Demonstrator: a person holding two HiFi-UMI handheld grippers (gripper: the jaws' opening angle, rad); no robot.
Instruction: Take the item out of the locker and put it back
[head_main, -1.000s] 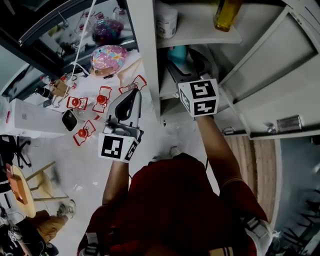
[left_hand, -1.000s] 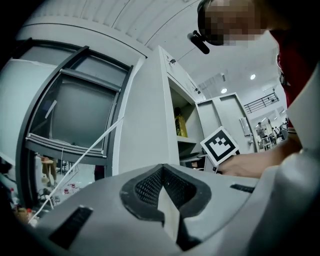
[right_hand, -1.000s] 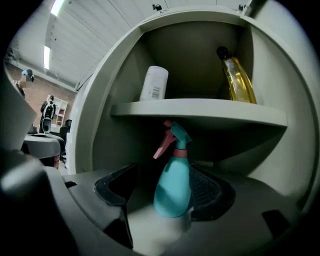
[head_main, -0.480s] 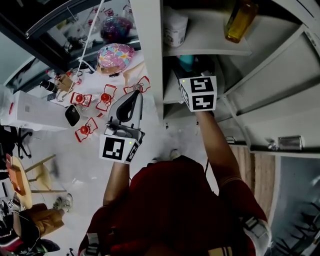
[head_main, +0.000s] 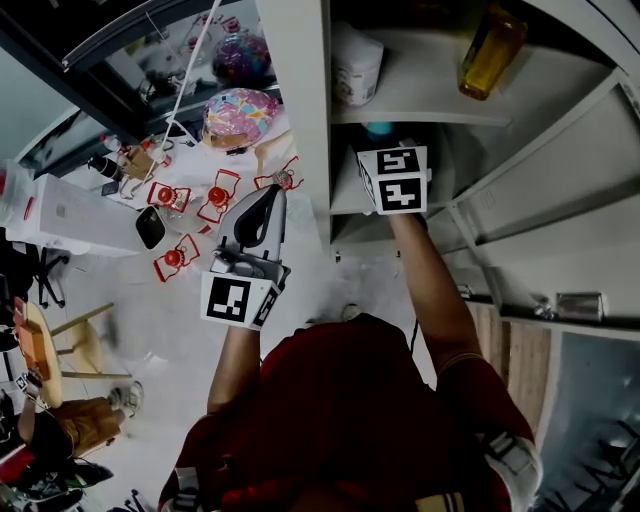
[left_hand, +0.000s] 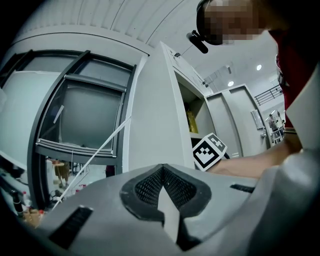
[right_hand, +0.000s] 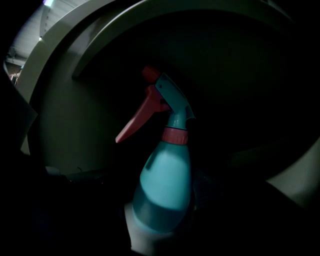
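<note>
A teal spray bottle (right_hand: 165, 185) with a red trigger stands upright on the dark middle shelf of the grey locker (head_main: 300, 110). In the head view only its teal top (head_main: 378, 130) shows. My right gripper (head_main: 386, 150) reaches into that shelf, its marker cube (head_main: 398, 180) at the locker's mouth. Its jaws have just been opening, and the bottle stands low between them. The fingers are lost in the dark, so contact cannot be made out. My left gripper (head_main: 264, 196) hangs outside the locker's left wall, shut on nothing.
On the shelf above stand a white tub (head_main: 357, 65) and a yellow bottle (head_main: 490, 50). The locker door (head_main: 540, 160) is swung open to the right. Left of the locker a table holds a colourful helmet (head_main: 240, 112), red-and-white clips (head_main: 215, 195) and a white box (head_main: 70, 215).
My right gripper has pushed deeper into the locker toward the teal bottle. The left gripper has stayed about where it was.
</note>
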